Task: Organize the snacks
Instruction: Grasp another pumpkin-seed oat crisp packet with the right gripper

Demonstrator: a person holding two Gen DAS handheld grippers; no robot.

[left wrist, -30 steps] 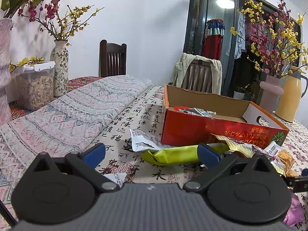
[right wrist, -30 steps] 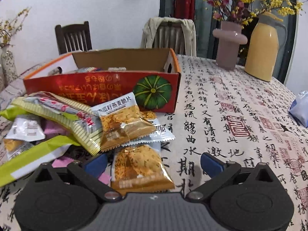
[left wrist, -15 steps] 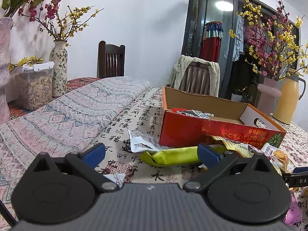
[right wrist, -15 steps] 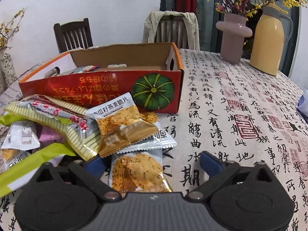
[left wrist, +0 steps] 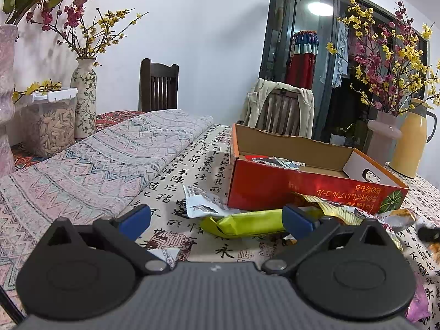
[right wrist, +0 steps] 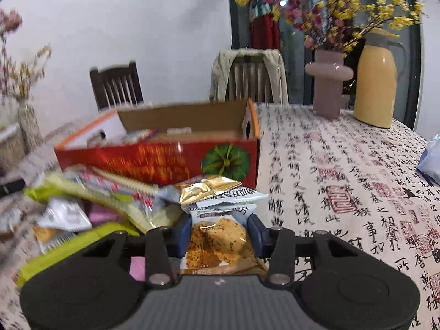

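Note:
My right gripper (right wrist: 219,229) is shut on a clear cracker packet (right wrist: 220,236) and holds it up off the table. Behind it lie another gold cracker packet (right wrist: 209,189), a striped long packet (right wrist: 110,189) and a green bar (right wrist: 63,247). The open red cardboard box (right wrist: 154,162) with a pumpkin print stands behind the pile and holds a few packets. My left gripper (left wrist: 217,217) is open and empty above the table, short of the green bar (left wrist: 244,222) and a white wrapper (left wrist: 200,200), with the red box (left wrist: 275,189) beyond.
A folded patterned cloth (left wrist: 90,159) lies at the left. Flower vases (left wrist: 85,96) and a jar of seeds (left wrist: 52,126) stand at the far left. A pink vase (right wrist: 328,82) and a yellow thermos (right wrist: 375,82) stand at the back right. Chairs stand behind the table.
My right gripper closed on the cracker packet and lifted it off the table. The left gripper stayed open and barely moved.

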